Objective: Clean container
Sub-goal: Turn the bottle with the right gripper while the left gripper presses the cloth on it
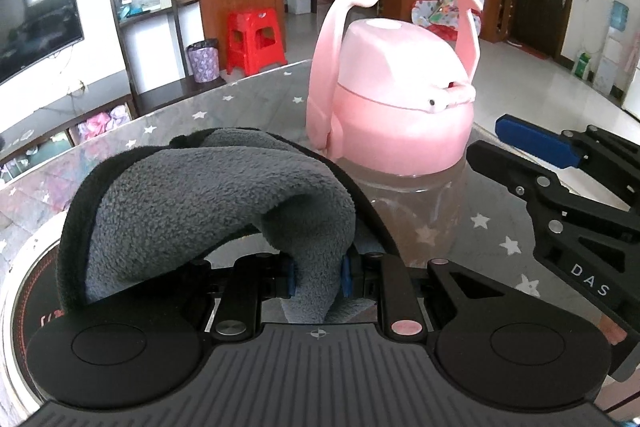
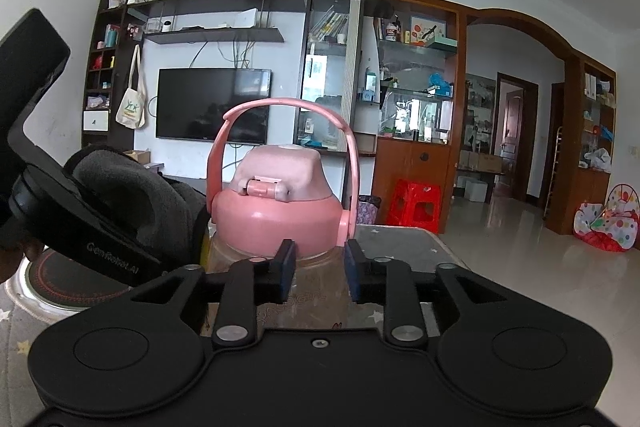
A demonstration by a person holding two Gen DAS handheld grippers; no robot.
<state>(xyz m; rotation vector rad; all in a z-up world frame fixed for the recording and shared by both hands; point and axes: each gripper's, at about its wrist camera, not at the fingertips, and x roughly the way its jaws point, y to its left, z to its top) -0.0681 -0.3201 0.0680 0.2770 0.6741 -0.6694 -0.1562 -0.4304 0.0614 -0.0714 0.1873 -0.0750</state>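
Note:
A clear bottle with a pink lid and pink carry handle stands upright on the star-patterned table. My left gripper is shut on a grey fleece cloth, which bulges up just left of the bottle. In the right wrist view the bottle stands straight ahead, and my right gripper is open with its blue pads on either side of the bottle's clear body, apart from it. The right gripper's fingers also show at the right of the left wrist view. The cloth sits left of the bottle.
A round induction cooker sits on the table at the left. Beyond the table are a red stool, a patterned bin, a TV and shelving. The table's far edge lies just behind the bottle.

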